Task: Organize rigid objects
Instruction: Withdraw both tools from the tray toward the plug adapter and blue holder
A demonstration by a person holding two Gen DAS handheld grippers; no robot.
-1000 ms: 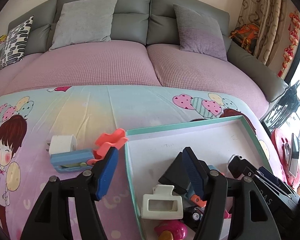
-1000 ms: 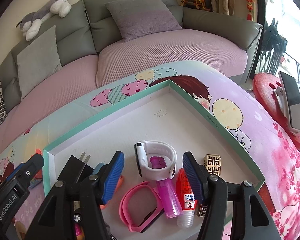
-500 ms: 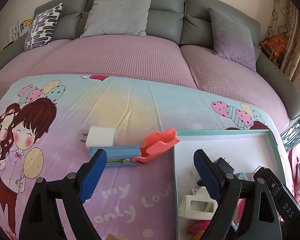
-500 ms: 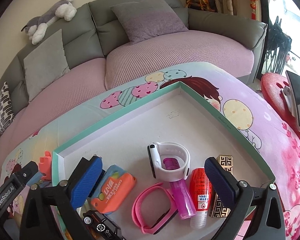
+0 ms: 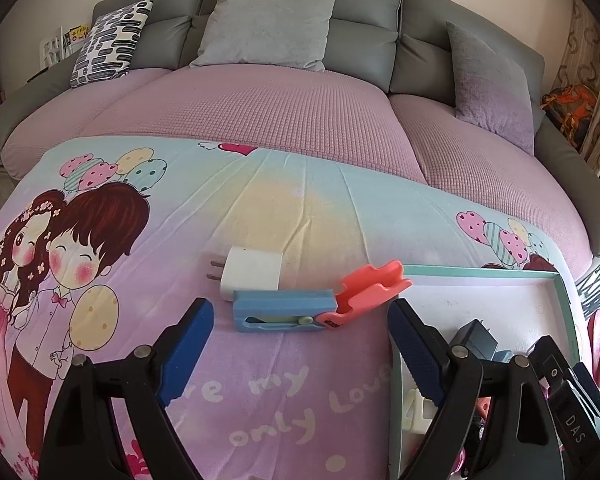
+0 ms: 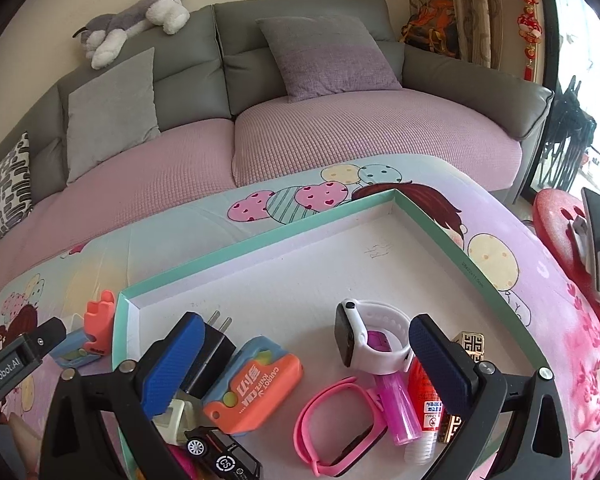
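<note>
A blue and coral utility knife [image 5: 316, 304] lies on the cartoon cloth just left of the teal-rimmed box [image 5: 480, 270], touching a white charger [image 5: 252, 274] behind it. My left gripper [image 5: 300, 344] is open and empty, just short of the knife. My right gripper [image 6: 304, 356] is open and empty above the box [image 6: 260, 236], over an orange and blue carrot knife [image 6: 252, 390], a black plug [image 6: 212, 354], a white watch [image 6: 372, 340], a pink band [image 6: 336, 428], a toy car [image 6: 220, 454] and small tubes [image 6: 424, 404]. The knife outside the box also shows in the right wrist view [image 6: 88, 336].
A grey sofa with pink seat covers [image 5: 260, 116] and cushions runs behind the table. A red stool [image 6: 568, 248] with a phone stands to the right. The far half of the box floor [image 6: 320, 264] is bare.
My left gripper has swung left, from over the box to in front of the blue and coral knife, and opened wider. My right gripper has opened wider and drawn back a little.
</note>
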